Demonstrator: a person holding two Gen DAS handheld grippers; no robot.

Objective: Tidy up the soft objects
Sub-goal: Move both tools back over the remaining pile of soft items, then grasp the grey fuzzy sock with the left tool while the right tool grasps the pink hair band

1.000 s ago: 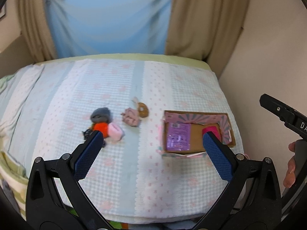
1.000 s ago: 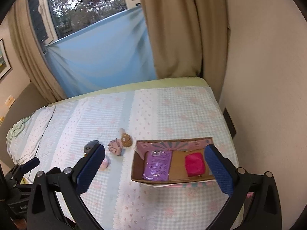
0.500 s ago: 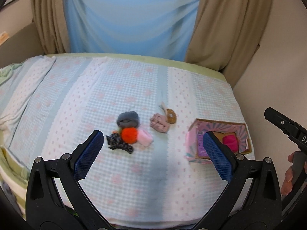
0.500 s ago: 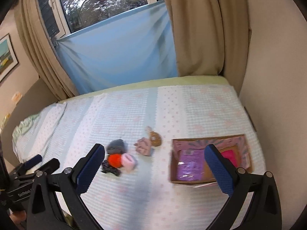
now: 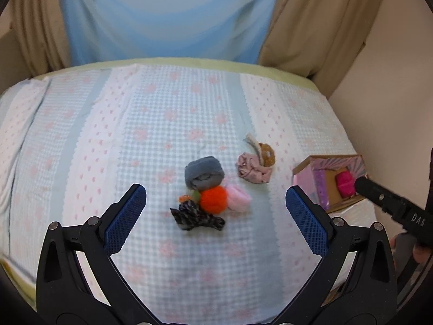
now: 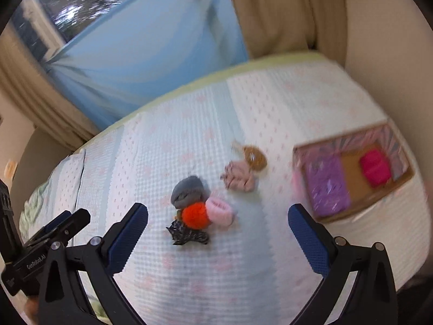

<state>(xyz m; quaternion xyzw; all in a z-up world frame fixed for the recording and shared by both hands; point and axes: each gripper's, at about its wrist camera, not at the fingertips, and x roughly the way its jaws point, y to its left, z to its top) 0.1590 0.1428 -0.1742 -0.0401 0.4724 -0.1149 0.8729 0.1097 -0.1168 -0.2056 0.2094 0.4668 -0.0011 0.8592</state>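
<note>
The soft things point(image 5: 209, 189) lie heaped on the bed point(image 5: 135, 135), box point(image 5: 330, 181) at three o'clock; both hand-held grippers, left point(image 5: 216, 214) and right point(image 6: 217, 224), hover spread and empty, so picking one up likely comes next.

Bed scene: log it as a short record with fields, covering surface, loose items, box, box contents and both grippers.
surface: bed with a pale blue and white bedspread
loose items: grey roll, orange pompom, pink roll, black patterned piece, all bunched together; mauve scrunchie and brown ring beside each other, apart from the bunch
box: open cardboard box near the bed's right edge
box contents: purple packet, magenta item
left gripper: open, empty, above the bed
right gripper: open, empty, above the bed
</note>
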